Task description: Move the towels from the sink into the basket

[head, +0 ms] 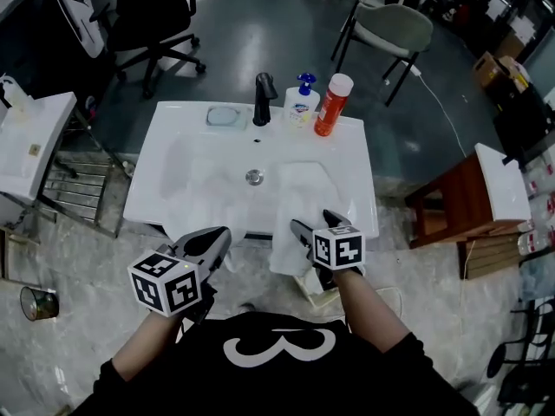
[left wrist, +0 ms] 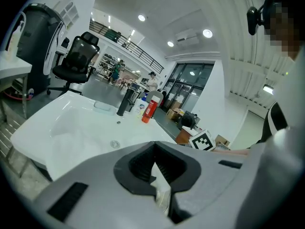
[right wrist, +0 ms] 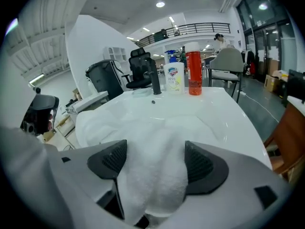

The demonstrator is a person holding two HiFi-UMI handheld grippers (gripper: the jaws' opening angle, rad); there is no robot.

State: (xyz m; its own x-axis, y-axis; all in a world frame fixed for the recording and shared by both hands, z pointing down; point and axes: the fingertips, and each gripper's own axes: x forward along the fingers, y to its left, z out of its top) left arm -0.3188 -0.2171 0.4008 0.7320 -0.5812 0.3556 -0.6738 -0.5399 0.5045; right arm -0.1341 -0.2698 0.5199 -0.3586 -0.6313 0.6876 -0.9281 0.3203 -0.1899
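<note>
A white towel (head: 297, 199) lies in the right half of the white sink (head: 165, 159) and hangs over its front rim. My right gripper (head: 316, 224) is at that rim with its jaws spread wide. In the right gripper view the towel (right wrist: 152, 137) bulges up between the dark pads (right wrist: 201, 165) of the right gripper (right wrist: 152, 162). More white cloth (head: 198, 196) seems to lie in the left of the basin, hard to tell from the sink. My left gripper (head: 217, 239) hovers before the front rim, shut and holding nothing, and its jaws (left wrist: 155, 163) meet in its own view.
A black faucet (head: 263, 99), a soap dish (head: 225, 116), a blue-capped soap bottle (head: 301, 104) and a red bottle (head: 333, 104) stand along the sink's back edge. A brown wooden stand (head: 458, 199) is at the right, a metal rack (head: 76, 189) at the left.
</note>
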